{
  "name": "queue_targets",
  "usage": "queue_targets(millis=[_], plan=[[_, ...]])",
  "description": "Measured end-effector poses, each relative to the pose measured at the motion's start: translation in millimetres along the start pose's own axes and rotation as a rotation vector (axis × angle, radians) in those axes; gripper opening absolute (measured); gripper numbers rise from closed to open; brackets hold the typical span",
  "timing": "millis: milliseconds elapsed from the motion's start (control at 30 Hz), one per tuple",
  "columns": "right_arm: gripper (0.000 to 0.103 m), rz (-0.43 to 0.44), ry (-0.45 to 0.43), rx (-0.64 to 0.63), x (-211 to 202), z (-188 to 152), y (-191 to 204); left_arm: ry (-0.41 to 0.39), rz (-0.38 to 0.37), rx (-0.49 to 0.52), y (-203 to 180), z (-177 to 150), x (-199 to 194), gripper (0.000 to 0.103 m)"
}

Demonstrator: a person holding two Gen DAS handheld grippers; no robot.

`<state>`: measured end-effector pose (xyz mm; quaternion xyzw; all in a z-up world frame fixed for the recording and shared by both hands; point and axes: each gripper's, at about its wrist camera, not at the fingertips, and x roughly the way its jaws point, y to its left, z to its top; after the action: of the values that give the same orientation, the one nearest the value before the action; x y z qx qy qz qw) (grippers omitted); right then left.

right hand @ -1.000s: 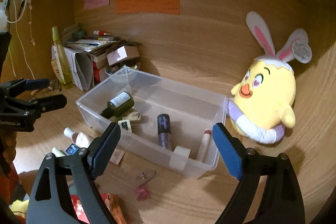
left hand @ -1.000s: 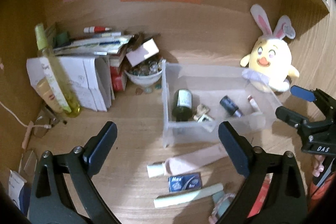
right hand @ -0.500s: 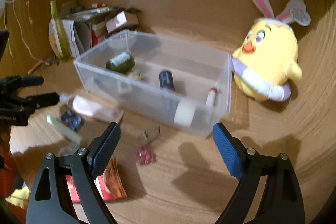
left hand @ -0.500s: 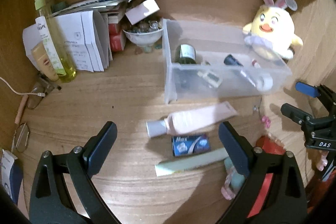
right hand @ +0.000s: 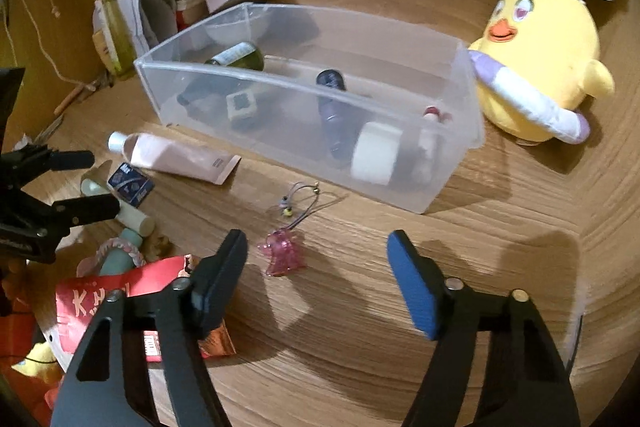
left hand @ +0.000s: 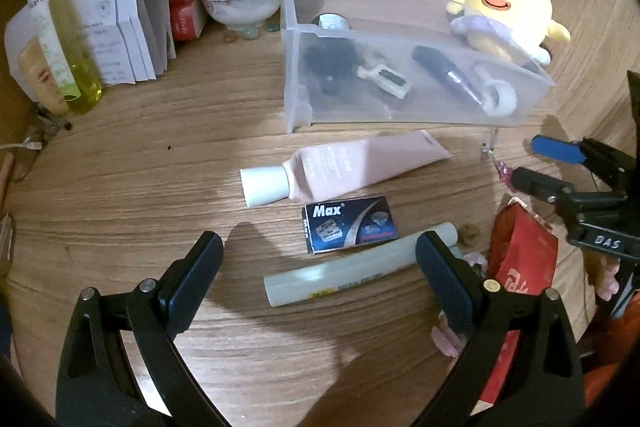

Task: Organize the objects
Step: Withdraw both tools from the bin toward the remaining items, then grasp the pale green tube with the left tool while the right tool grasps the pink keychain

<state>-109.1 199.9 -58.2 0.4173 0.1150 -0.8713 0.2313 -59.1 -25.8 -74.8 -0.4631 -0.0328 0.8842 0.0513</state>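
A clear plastic bin [left hand: 296, 75] [right hand: 464, 131] on the wooden desk holds a dark bottle [right hand: 236, 57], a dark tube [right hand: 334, 115], a white tape roll [right hand: 374, 157] and small items. In front of it lie a pink tube [left hand: 352, 169] [right hand: 180, 157], a blue Max box [left hand: 349, 223] [right hand: 131, 184] and a pale green tube [left hand: 356, 271]. My left gripper [left hand: 320, 275] is open and empty above the green tube. My right gripper [right hand: 316, 279] is open and empty, just behind a pink charm [right hand: 282, 253] on a cord.
A yellow bunny-eared chick plush [left hand: 508, 15] [right hand: 540, 67] sits right of the bin. Papers, a yellow bottle [left hand: 66, 39] and a bowl of marbles [left hand: 240, 3] crowd the back left. A red snack packet [right hand: 132, 307] [left hand: 520, 267] and a pink hair tie [right hand: 120, 249] lie at the front.
Both grippers have tilted down and moved nearer the desk. The left now hangs over the tubes and box; the right has come close to the pink charm. Both stay open.
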Motion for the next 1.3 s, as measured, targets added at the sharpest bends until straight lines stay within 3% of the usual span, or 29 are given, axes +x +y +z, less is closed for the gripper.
queue_targets(millis=[100, 267, 367, 433, 600, 700, 1167, 1300], plan=[[0.045, 0.011, 0.024, -0.019, 7, 0, 5, -0.010, -0.017, 0.008, 1, -1, -1, 0.097], [0.030, 0.023, 0.039, -0.035, 14, 0, 9, -0.010, -0.049, 0.040, -5, -3, -3, 0.083], [0.022, 0.024, 0.037, -0.038, 15, 0, 9, -0.004, -0.081, 0.038, -5, -3, -4, 0.073], [0.019, 0.022, 0.035, -0.037, 14, 1, 9, 0.007, -0.087, 0.040, -5, -5, -3, 0.061], [0.019, 0.022, 0.035, -0.040, 11, 1, 10, 0.014, -0.042, 0.073, -9, -12, -6, 0.055], [0.019, 0.019, 0.033, -0.036, 9, 1, 8, 0.019, -0.024, 0.077, -8, -13, -8, 0.046], [0.019, 0.020, 0.021, -0.014, 0, -7, -2, 0.048, -0.050, 0.187, -39, -12, -1, 0.031], [0.019, 0.019, 0.032, -0.003, 4, -5, -2, 0.024, -0.038, 0.199, -40, -8, 1, 0.016]])
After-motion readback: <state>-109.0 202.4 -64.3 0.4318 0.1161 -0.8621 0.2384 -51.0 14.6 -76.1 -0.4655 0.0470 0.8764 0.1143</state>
